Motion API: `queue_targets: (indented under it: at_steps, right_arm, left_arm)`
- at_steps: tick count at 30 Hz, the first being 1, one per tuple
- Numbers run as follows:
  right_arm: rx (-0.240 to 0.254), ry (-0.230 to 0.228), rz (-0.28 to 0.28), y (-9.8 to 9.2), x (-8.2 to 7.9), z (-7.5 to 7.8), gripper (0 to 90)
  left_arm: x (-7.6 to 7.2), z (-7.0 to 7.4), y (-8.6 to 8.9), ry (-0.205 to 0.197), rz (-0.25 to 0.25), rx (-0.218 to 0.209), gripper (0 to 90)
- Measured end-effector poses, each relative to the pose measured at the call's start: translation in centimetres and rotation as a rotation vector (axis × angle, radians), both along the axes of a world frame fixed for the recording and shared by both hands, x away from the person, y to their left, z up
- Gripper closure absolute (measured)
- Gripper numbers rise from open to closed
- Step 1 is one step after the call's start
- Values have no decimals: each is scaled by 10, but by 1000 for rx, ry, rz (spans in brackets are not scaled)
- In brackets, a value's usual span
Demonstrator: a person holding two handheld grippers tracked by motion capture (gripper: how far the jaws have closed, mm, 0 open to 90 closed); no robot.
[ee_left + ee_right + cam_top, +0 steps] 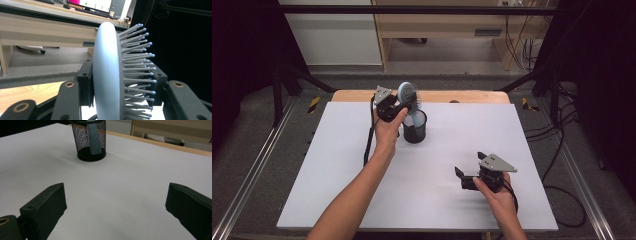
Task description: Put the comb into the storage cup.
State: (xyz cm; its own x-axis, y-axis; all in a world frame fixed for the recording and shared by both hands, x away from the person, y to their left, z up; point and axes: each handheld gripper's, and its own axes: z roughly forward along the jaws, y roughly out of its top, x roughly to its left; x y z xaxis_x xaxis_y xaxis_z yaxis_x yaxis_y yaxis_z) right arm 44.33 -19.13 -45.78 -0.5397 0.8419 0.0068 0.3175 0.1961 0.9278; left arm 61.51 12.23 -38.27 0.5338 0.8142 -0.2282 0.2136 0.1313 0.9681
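The left gripper (394, 106) pinches a pale blue hairbrush (112, 75) by its head between its jaws, the handle standing inside a black mesh cup (414, 126) at the white surface's (337, 170) far side, while the right gripper (468, 172) rests nearer with jaws spread, holding nothing.

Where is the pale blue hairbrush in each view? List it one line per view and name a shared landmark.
High view: the pale blue hairbrush stands top centre, its handle down in the black mesh cup, its head clamped by the left tool.
Left gripper view: its head fills the centre between the jaws, bristles pointing right.
Right gripper view: its handle shows through the cup's mesh, top centre.
Shared landmark: the white table sheet.
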Motion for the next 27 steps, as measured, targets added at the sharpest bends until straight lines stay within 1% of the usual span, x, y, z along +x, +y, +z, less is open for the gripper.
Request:
queue_targets:
  at_steps: [11,13,23,25,27]
  right_arm:
    - [1,0,-2,0,0,0,34]
    - [-1,0,0,0,0,0,34]
    - [-1,3,0,1,0,0,34]
    - [-3,2,-2,1,0,-1,34]
    - [-5,4,1,1,0,-1,34]
  left_arm:
    - [0,-2,3,6,2,-4,500]
    - [1,-2,4,7,0,4,494]
    - [4,-3,15,42,9,-22,474]
    - [5,-4,17,47,7,-16,464]
    - [5,-4,19,56,11,-22,458]
